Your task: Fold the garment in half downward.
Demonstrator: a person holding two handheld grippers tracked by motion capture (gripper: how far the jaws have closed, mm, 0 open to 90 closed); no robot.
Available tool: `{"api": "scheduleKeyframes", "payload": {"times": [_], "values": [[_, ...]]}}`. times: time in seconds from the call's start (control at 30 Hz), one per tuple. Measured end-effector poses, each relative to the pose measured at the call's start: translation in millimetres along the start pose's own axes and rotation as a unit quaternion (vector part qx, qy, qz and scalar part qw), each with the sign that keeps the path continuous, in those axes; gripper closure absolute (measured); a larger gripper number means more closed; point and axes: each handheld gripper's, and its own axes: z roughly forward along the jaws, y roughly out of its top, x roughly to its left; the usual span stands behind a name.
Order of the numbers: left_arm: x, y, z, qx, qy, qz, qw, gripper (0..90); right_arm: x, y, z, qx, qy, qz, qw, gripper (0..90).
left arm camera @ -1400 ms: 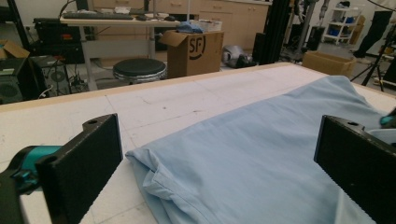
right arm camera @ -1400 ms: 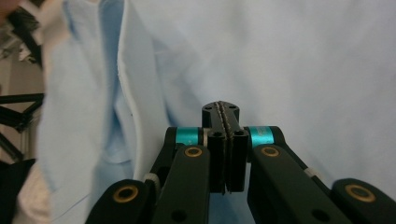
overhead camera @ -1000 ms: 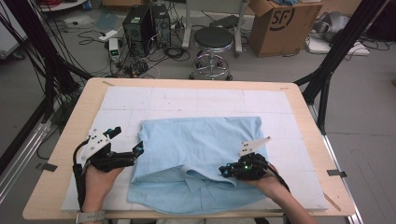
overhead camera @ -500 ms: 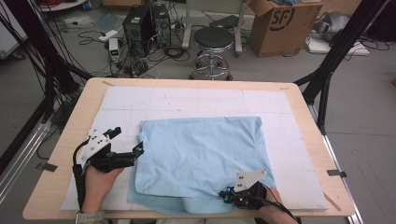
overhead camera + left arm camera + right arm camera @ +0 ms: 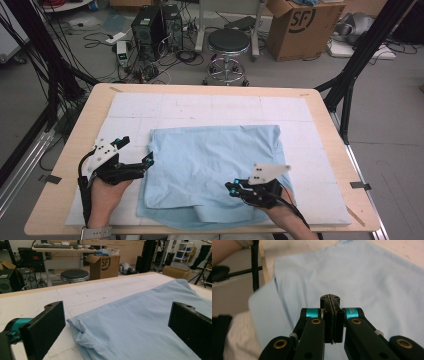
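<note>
In the high view, a light blue garment (image 5: 212,172) is seen spread flat on the white mat (image 5: 210,107) that covers the wooden worktop (image 5: 330,115), its near edge folded over toward the person. The left gripper (image 5: 148,161) is held at the garment's left edge, its fingers set wide apart. The right gripper (image 5: 231,188) is held over the garment's near right part.

In the left gripper view, the garment's folded corner (image 5: 77,327) is seen between the two spread fingers (image 5: 45,327), neither pressed on it.

In the right gripper view, the fingers (image 5: 333,322) are seen pressed fully together above the cloth (image 5: 372,282), with nothing gripped between them.
</note>
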Motion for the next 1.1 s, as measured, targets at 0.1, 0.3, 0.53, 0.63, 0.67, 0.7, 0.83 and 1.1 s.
{"api": "scheduleKeyframes", "payload": {"times": [0.1,0.3,0.53,0.63,0.67,0.7,0.83,1.1], "values": [[-0.5,0.4,-0.1,0.000,0.000,0.002,1.0000,1.7,5.5,10.2,25.6,0.006,0.018,-0.003,0.9998,90.0],[2.1,-1.0,-1.6,0.001,0.004,-0.003,1.0000,1.6,21.3,7.7,57.4,0.018,0.011,0.022,0.9995,90.0],[0.0,-0.2,0.1,0.003,0.001,0.002,1.0000,1.6,43.9,-4.8,75.0,0.049,0.008,0.030,0.9983,90.0],[-0.9,-0.2,0.6,0.003,0.000,0.000,1.0000,1.6,54.6,-13.1,88.8,0.100,0.000,-0.006,0.9949,90.0],[-1.0,-0.4,0.8,0.003,0.001,0.000,1.0000,1.6,57.2,-16.5,90.6,0.092,-0.004,-0.011,0.9957,90.0],[-1.0,-0.6,0.9,0.004,0.001,0.000,1.0000,1.7,58.7,-18.1,89.8,0.087,-0.011,-0.017,0.9960,90.0],[-2.1,-0.8,1.3,0.005,-0.001,0.002,1.0000,1.7,56.8,-16.9,86.7,0.079,-0.002,-0.010,0.9968,90.0],[-1.7,0.7,-2.4,0.001,0.001,0.005,1.0000,1.6,20.0,-16.9,10.6,0.018,-0.038,0.026,0.9988,90.0]]}}
